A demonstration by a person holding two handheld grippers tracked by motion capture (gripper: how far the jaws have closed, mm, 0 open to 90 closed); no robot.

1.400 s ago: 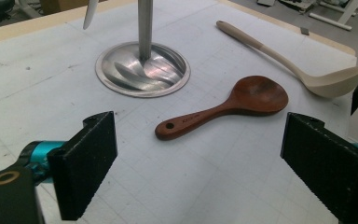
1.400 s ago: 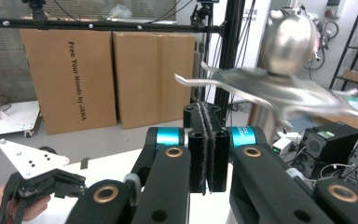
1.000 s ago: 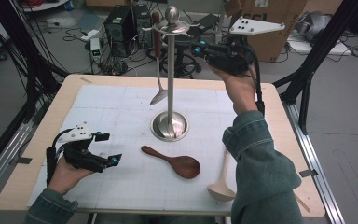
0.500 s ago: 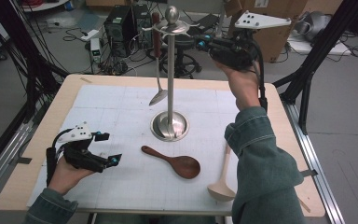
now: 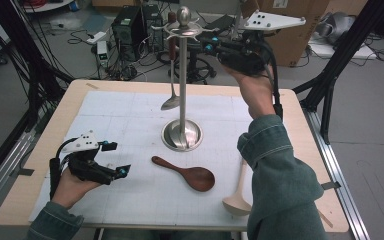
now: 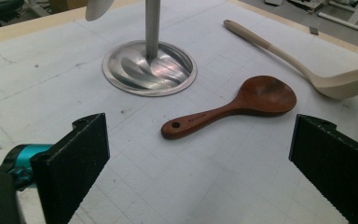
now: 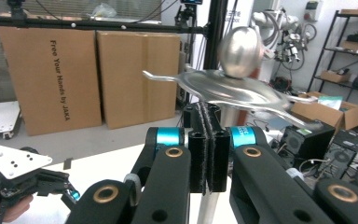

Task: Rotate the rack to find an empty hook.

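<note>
Hand-held gripper [image 5: 211, 48] on the right, jaws pressed together on nothing, sits beside the top of the utensil stand [image 5: 182, 80]; a bump could rock it and swing the hanging metal spoon [image 5: 171, 75] off its hook. The spoon hangs behind the pole, long axis vertical, bowl down.

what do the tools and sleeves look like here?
Both tools, left and right, are black with teal rings at the jaw joints, brass-ringed pivots, ridged black jaws, a grey three-cornered plate with dark holes on top, and a black cable. Sleeves are blue-green denim.
</note>
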